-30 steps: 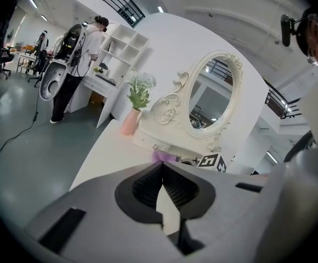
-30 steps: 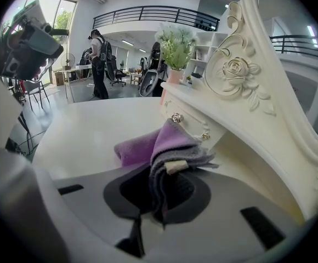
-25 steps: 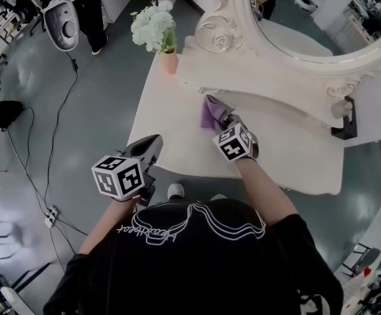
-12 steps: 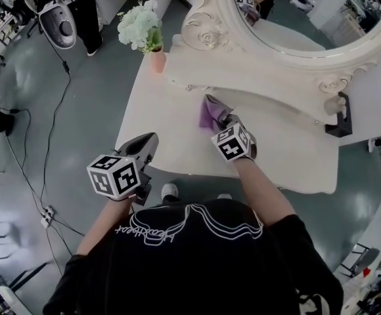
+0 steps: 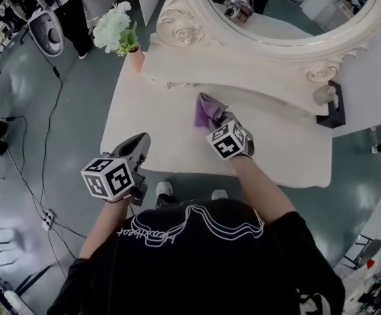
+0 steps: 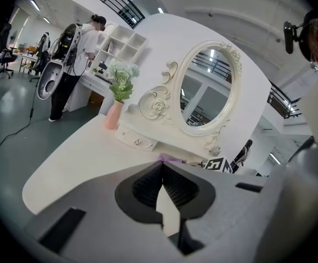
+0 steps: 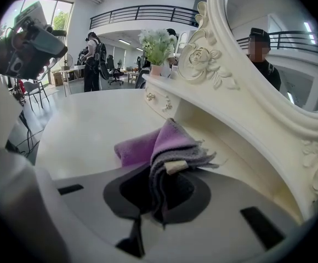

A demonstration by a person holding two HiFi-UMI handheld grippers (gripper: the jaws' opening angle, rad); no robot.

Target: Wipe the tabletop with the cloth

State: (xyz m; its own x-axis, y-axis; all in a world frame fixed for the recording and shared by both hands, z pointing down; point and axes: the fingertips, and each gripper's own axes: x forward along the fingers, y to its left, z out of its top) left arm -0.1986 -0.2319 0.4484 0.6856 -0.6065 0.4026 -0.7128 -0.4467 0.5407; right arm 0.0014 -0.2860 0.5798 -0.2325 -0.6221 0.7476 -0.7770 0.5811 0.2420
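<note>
Slightly rightward, away from the vase [image 5: 136, 58], the purple cloth [image 5: 205, 112] has been carried; it is clamped in the right tongs [image 5: 215, 115] and pressed on the bench [image 5: 157, 136] mid-wipe; the left tongs [image 5: 140, 146] are held closed, empty; a further pressed sweep is judged needed next.

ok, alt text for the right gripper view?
Right gripper, jaws shut on a folded purple cloth that rests on the white tabletop beside the base of an ornate mirror. A vase of pale flowers stands at the table's far end.
</note>
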